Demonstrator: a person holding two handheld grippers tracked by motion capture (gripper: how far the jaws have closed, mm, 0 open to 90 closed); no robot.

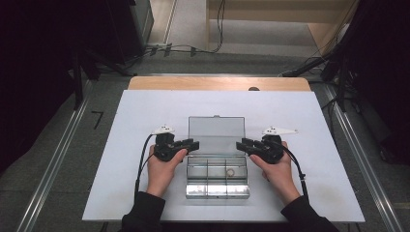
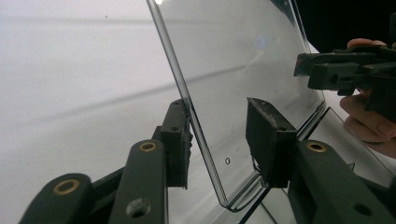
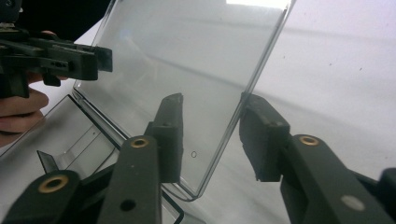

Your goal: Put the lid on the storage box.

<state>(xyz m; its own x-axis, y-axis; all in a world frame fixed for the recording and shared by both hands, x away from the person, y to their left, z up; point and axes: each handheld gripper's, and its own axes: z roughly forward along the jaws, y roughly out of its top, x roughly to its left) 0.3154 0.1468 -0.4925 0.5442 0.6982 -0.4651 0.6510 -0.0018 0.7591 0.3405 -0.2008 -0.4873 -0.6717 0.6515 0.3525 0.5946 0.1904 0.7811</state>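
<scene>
Clear plastic box (image 1: pixel 217 176) mid-desk (image 1: pixel 135 121), lid (image 1: pixel 216 135) upright. My left hand-held gripper (image 1: pixel 192 143) & right hand-held gripper (image 1: pixel 240 145) straddle lid's side edges, jaws spread, not yet pinching. Lid's thin, stiff, slick, prob light; grip edges low, near hinge.

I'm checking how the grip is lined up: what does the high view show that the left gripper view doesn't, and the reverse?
High view: the whole clear box on the white table, its divided compartments, and a small ring in one of them. Left gripper view: up close, the lid has its side edge between the open jaws of the left hand-held gripper, against one pad, with a gap to the other. Both: the raised clear lid and the right hand-held gripper at its far side.
</scene>
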